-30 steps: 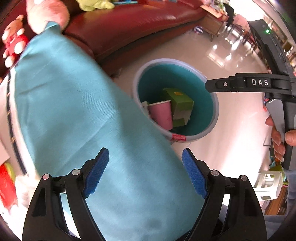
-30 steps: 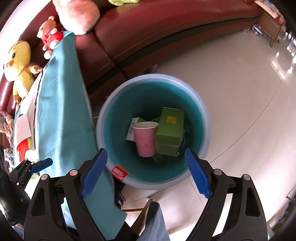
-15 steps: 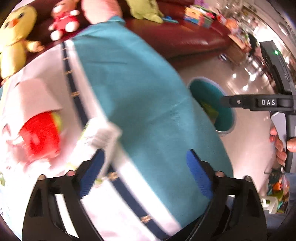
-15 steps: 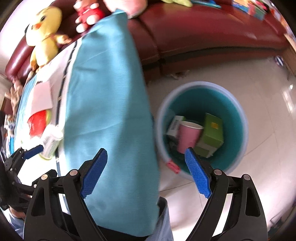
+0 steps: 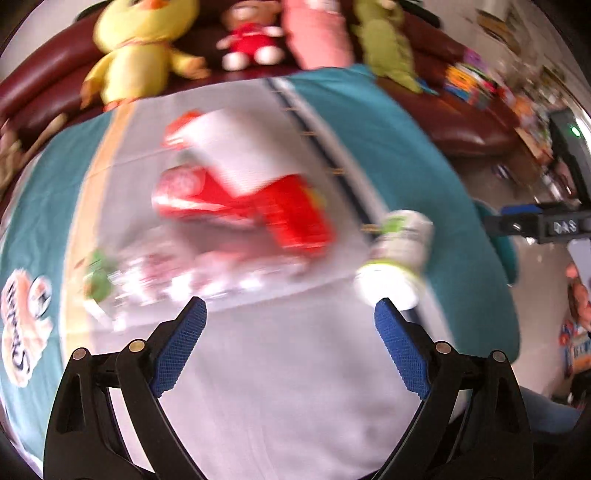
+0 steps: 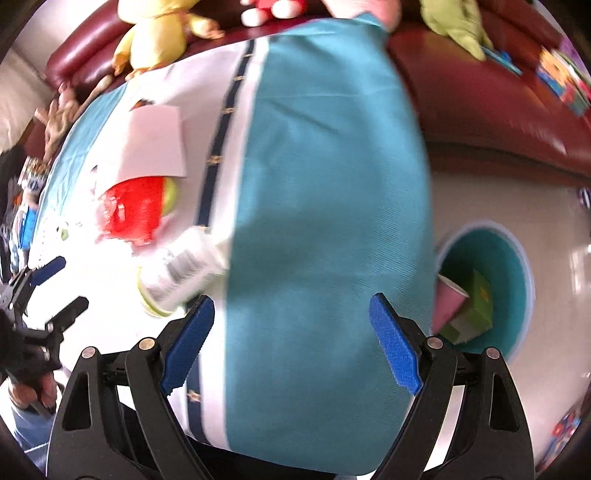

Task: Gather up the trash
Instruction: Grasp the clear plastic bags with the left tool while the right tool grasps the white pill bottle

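maroon sofa (image 6: 491,96) (glossy pale floor (image 6: 554,206))

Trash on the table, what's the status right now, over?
Both tools open, empty: left tool, right tool. Red wrapper, white card, lying bottle uncollected on the table. Bin beside it; nothing blocking.

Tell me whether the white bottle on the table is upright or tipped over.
Tipped over: the white bottle lies on its side on the table.

Quick count, blurry as it is: on the tabletop (image 6: 325,192), one white can (image 6: 184,273), one red wrapper (image 6: 133,214), one white paper (image 6: 153,142). One bin (image 6: 517,258) holding one pink cup (image 6: 448,301) and one green box (image 6: 476,310). Four stuffed toys: yellow (image 5: 136,48), red-and-white (image 5: 251,37), pink (image 5: 314,33), green (image 5: 384,44).
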